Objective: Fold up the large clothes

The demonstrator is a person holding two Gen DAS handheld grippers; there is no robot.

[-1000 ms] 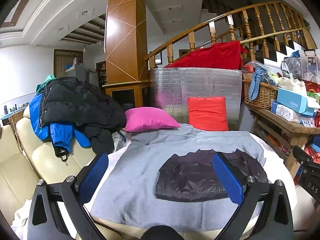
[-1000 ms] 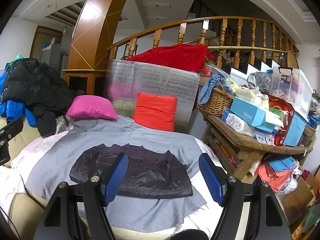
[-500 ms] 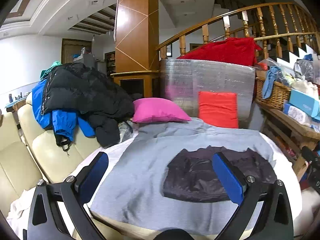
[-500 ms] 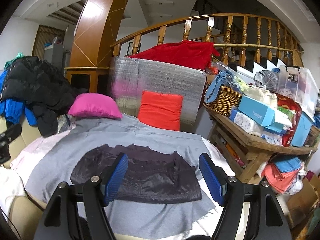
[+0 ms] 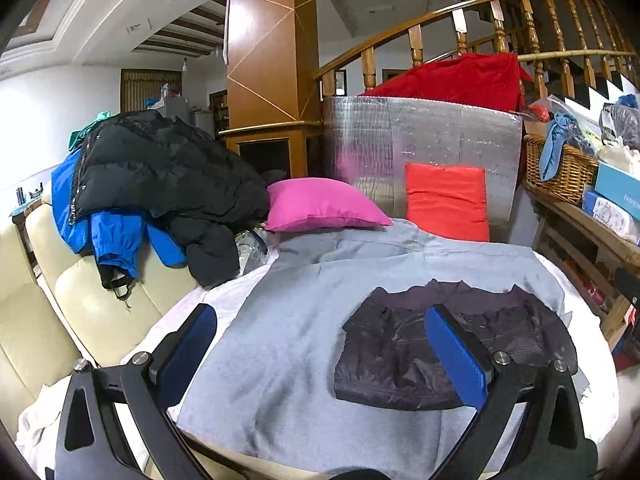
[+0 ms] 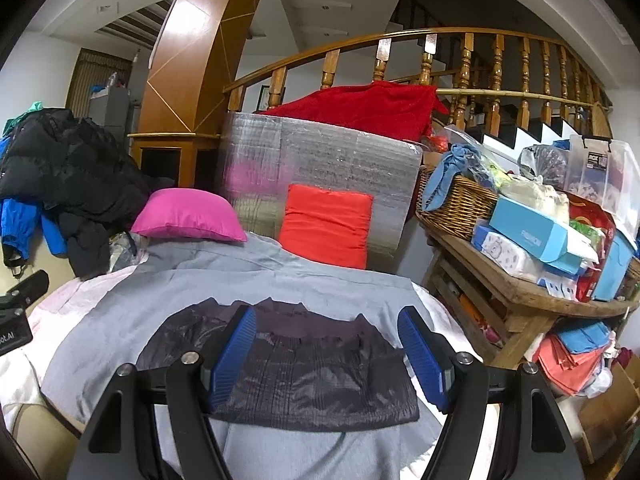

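A dark quilted jacket, folded into a flat rectangle, lies on a grey cloth spread over the work surface. My left gripper hangs open above the cloth, its right blue pad over the jacket's left half and nothing between its fingers. My right gripper is open too, its blue pads straddling the jacket's middle from above without touching it. The left gripper's black body shows at the left edge of the right wrist view.
A cream sofa at left carries a heap of black and blue coats. Pink and red cushions lean by a silver foil panel. A wooden table at right holds a wicker basket and boxes.
Both grippers have moved forward and slightly down toward the jacket; the scene looms larger. The left view has shifted left, showing more sofa. Both grippers stay open.
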